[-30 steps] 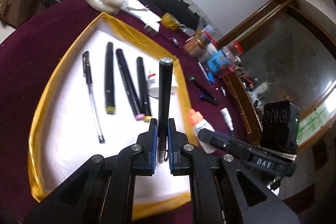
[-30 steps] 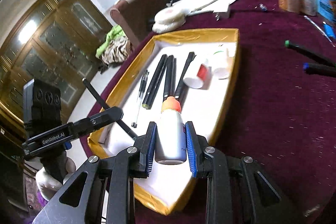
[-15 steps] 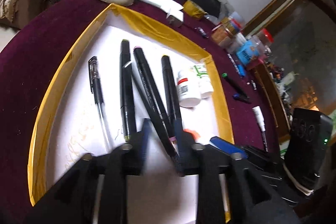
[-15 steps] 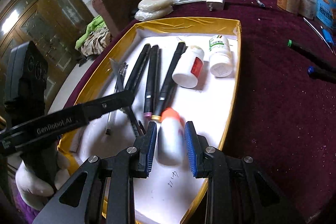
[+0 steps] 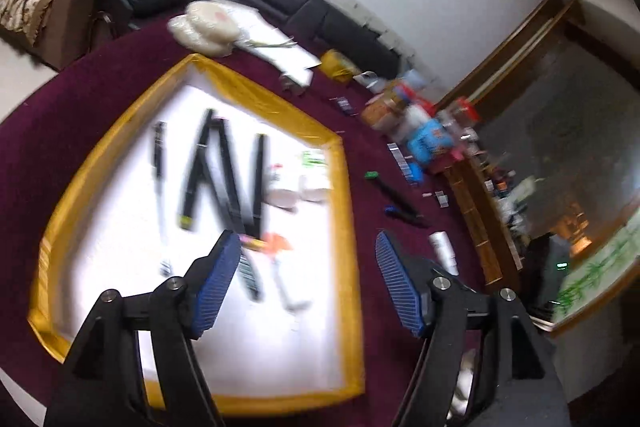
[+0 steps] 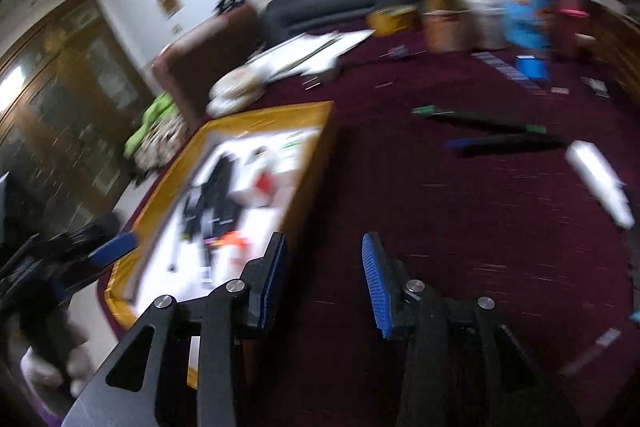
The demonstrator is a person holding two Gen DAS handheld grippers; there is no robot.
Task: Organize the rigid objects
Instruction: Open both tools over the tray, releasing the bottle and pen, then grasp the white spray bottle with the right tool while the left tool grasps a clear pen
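The left gripper (image 5: 308,279) hangs over the gold-rimmed tray (image 5: 344,219), jaws opening with nothing between them; the black markers (image 5: 224,179) lie side by side at its 11 o'clock, grouped by kind; the right gripper (image 6: 324,279), also opening and empty, faces the loose markers (image 6: 500,139) and white tube (image 6: 600,183) at 1 o'clock, probably next

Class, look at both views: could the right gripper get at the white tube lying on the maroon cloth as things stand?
Probably yes. The right gripper is empty, its jaws opening, above bare maroon cloth; nothing lies between it and the white tube.
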